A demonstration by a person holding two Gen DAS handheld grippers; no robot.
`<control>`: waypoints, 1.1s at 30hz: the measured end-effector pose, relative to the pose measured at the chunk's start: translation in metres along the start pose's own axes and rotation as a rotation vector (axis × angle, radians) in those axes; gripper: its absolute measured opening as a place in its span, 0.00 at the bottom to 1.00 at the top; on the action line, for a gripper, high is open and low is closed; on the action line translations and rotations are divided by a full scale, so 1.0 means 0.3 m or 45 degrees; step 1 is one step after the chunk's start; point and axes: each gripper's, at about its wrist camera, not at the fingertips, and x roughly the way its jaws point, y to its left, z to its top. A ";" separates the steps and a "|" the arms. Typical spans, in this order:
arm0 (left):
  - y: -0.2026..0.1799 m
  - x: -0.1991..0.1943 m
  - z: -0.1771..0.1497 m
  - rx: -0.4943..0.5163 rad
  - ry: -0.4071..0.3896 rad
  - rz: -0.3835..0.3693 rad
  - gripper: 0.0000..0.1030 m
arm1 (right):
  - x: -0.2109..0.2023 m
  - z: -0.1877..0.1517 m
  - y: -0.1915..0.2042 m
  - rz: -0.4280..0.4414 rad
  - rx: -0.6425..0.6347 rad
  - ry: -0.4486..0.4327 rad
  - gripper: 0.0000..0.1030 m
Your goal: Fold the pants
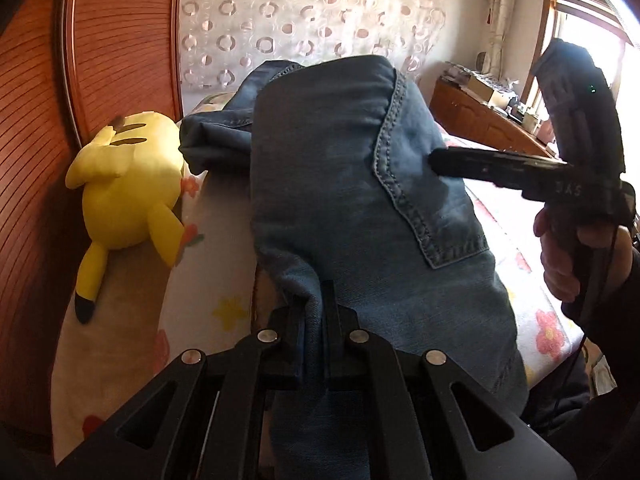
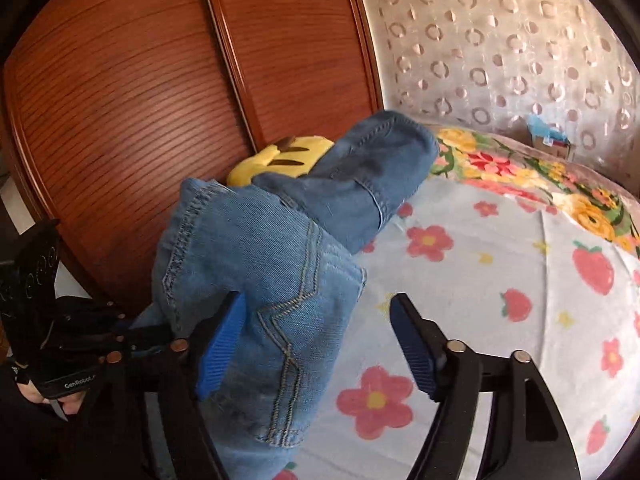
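Observation:
Blue denim pants [image 1: 344, 184] hang lifted above the bed, back pocket facing me, and they also show in the right wrist view [image 2: 272, 264]. My left gripper [image 1: 314, 312] is shut on a fold of the denim at its near edge. My right gripper [image 2: 316, 344] is open, blue pads wide apart, with the pocket area of the pants between them. In the left wrist view the right gripper's fingers [image 1: 480, 166] reach in from the right and touch the pants beside the pocket seam.
A bed sheet with flowers and strawberries [image 2: 500, 280] lies beneath. A yellow plush toy [image 1: 128, 184] lies by the wooden headboard [image 2: 140, 100]. A floral blanket [image 2: 520, 172] lies at the far end. A wooden dresser [image 1: 480, 120] stands by the window.

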 end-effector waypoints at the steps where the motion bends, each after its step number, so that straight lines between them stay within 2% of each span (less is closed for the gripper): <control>1: -0.005 0.001 -0.001 0.004 -0.001 0.003 0.07 | 0.017 -0.001 -0.009 -0.016 0.005 0.019 0.76; 6: 0.000 0.002 -0.010 0.013 0.001 0.010 0.07 | 0.088 -0.012 -0.085 0.009 0.078 0.106 0.76; 11: 0.005 -0.016 -0.002 0.005 -0.001 -0.003 0.08 | 0.041 -0.005 -0.086 0.020 0.082 0.099 0.76; 16: 0.009 -0.061 0.031 0.005 -0.034 0.026 0.19 | -0.015 -0.018 -0.071 0.063 0.063 0.082 0.76; 17: 0.010 -0.070 0.044 0.012 -0.045 0.036 0.24 | -0.019 -0.020 -0.073 0.076 0.060 0.087 0.76; 18: 0.010 -0.070 0.052 0.018 -0.051 0.042 0.34 | -0.016 -0.023 -0.077 0.086 0.056 0.091 0.76; 21: 0.025 -0.079 0.107 0.028 -0.084 0.053 0.44 | 0.003 -0.021 -0.070 0.097 0.047 0.105 0.76; 27: 0.045 0.003 0.203 0.060 -0.061 0.069 0.45 | 0.110 -0.007 -0.097 0.174 0.067 0.153 0.76; 33: 0.065 0.076 0.212 0.056 -0.010 0.058 0.45 | 0.162 -0.015 -0.134 0.282 0.128 0.191 0.76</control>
